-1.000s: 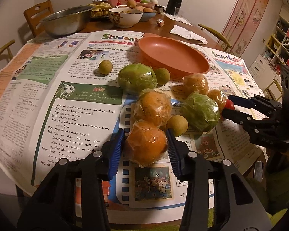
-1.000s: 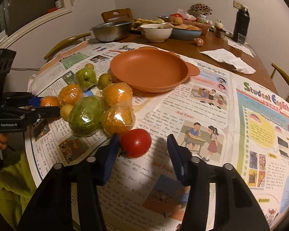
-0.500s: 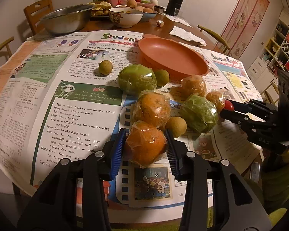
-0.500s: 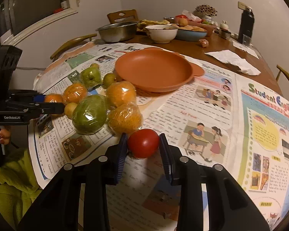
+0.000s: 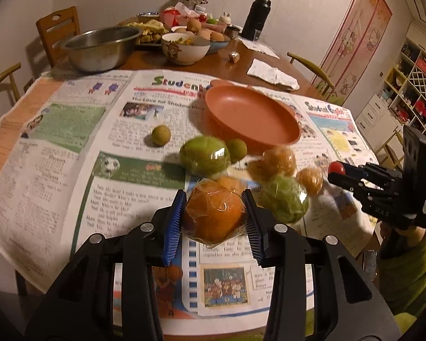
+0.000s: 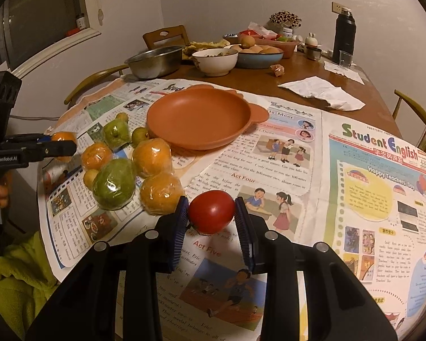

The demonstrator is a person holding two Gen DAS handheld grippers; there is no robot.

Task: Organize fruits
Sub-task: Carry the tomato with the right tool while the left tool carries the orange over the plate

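My left gripper [image 5: 213, 199] is shut on a plastic-wrapped orange [image 5: 215, 218], held just above the newspaper. My right gripper [image 6: 211, 201] is shut on a red tomato [image 6: 211, 214], its blue pads pressing both sides. The empty orange plate [image 5: 252, 116] lies beyond the fruit pile. On the paper lie two wrapped green fruits [image 5: 204, 156] [image 5: 284, 199], wrapped oranges [image 5: 279, 159] [image 5: 309, 177] and small yellow-green fruits [image 5: 161, 135] [image 5: 237, 149]. In the left wrist view the right gripper [image 5: 338, 170] shows at the right with the tomato. In the right wrist view, the left gripper [image 6: 59, 145] shows at the far left.
Newspaper [image 6: 369, 170] covers the near half of the round wooden table. At the back stand a steel bowl [image 5: 99, 45], a white bowl [image 5: 184, 49], food dishes, a black flask [image 5: 255, 17] and a crumpled tissue [image 5: 272, 74]. Chairs ring the table. A green sleeve [image 5: 406, 270] is at the right.
The right jaws closed onto the tomato and raised it slightly. The left gripper lifted the wrapped orange off the paper, away from the pile.
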